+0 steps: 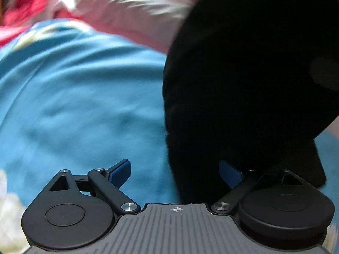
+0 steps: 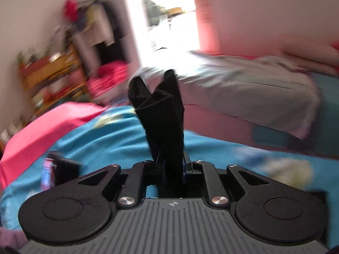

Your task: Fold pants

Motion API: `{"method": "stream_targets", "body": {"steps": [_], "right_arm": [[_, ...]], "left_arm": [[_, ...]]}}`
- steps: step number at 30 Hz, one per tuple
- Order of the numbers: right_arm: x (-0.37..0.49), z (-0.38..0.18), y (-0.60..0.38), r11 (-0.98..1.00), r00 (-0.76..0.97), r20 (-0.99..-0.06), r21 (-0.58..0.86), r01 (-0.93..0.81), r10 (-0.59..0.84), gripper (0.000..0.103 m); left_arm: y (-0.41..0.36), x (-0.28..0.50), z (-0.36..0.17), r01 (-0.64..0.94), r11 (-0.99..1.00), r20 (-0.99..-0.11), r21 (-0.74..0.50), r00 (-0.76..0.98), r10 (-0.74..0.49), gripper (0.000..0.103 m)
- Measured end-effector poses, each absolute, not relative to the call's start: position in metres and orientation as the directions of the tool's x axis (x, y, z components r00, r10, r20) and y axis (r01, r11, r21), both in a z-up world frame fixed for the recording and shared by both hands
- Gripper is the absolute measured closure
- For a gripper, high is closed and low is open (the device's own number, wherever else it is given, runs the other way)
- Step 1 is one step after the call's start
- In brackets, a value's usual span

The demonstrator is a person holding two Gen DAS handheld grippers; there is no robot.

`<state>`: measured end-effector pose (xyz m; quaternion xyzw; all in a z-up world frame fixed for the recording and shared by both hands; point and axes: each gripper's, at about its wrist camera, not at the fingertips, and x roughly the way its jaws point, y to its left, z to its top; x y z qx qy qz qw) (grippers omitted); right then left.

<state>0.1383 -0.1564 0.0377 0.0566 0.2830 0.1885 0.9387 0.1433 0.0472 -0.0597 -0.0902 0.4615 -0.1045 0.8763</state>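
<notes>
The black pants (image 1: 250, 84) fill the right half of the left wrist view, hanging close in front of the camera over a blue bedspread (image 1: 84, 105). My left gripper (image 1: 174, 172) is open, its blue pads spread wide, and the cloth drapes over the right finger (image 1: 229, 173). In the right wrist view my right gripper (image 2: 172, 165) is shut on a bunched strip of the black pants (image 2: 163, 114), which stands up from the jaws above the bedspread (image 2: 106, 139). Both views are blurred by motion.
A pink sheet (image 2: 42, 131) lies at the bed's left edge. A second bed with a grey cover (image 2: 243, 89) stands beyond. A cluttered wooden shelf (image 2: 53, 76) is by the left wall, next to a bright doorway (image 2: 167, 21). Pink and white bedding (image 1: 118, 12) lies farther back.
</notes>
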Motion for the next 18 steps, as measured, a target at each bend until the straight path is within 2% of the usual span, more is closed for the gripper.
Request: {"method": "stream_targets", "body": {"steps": [3, 4, 5, 7, 8, 9, 11, 12, 14, 18], "right_arm": [[0.123, 0.012, -0.225, 0.962, 0.811, -0.533, 0.241, -0.128, 0.242, 0.085], [0.118, -0.003, -0.242, 0.971, 0.812, -0.552, 0.228, -0.072, 0.190, 0.079], [0.117, -0.024, -0.258, 0.983, 0.789, -0.604, 0.184, 0.002, 0.112, 0.065], [0.117, -0.056, -0.284, 0.975, 0.700, -0.713, 0.127, 0.184, -0.039, 0.054], [0.110, -0.059, -0.296, 0.958, 0.714, -0.700, 0.186, 0.220, -0.028, 0.046], [0.102, -0.055, -0.302, 0.943, 0.750, -0.661, 0.241, 0.231, -0.015, 0.042], [0.095, -0.044, -0.296, 0.952, 0.805, -0.588, 0.194, 0.238, -0.081, 0.030], [0.097, -0.039, -0.287, 0.961, 0.820, -0.558, 0.134, 0.242, -0.129, 0.030], [0.103, -0.034, -0.276, 0.978, 0.845, -0.517, 0.069, 0.199, -0.135, 0.027], [0.135, -0.047, -0.257, 0.992, 0.832, -0.545, 0.007, 0.123, -0.100, 0.024]], "left_arm": [[0.044, 0.132, -0.054, 0.212, 0.929, -0.772, -0.303, 0.518, -0.369, 0.000], [0.044, 0.128, -0.052, 0.236, 0.922, -0.773, -0.306, 0.504, -0.385, 0.000], [0.044, 0.123, -0.050, 0.255, 0.918, -0.775, -0.305, 0.494, -0.395, 0.000], [0.051, 0.118, -0.046, 0.277, 0.913, -0.775, -0.300, 0.487, -0.403, 0.000], [0.054, 0.117, -0.043, 0.279, 0.916, -0.778, -0.287, 0.491, -0.393, 0.000], [0.058, 0.117, -0.040, 0.280, 0.919, -0.776, -0.277, 0.499, -0.386, 0.000], [0.058, 0.124, -0.036, 0.262, 0.930, -0.779, -0.259, 0.513, -0.362, 0.000], [0.056, 0.130, -0.036, 0.251, 0.934, -0.781, -0.253, 0.517, -0.351, 0.000], [0.053, 0.146, -0.035, 0.230, 0.940, -0.783, -0.251, 0.523, -0.337, 0.000], [0.026, 0.170, -0.040, 0.214, 0.937, -0.783, -0.277, 0.515, -0.349, 0.000]]}}
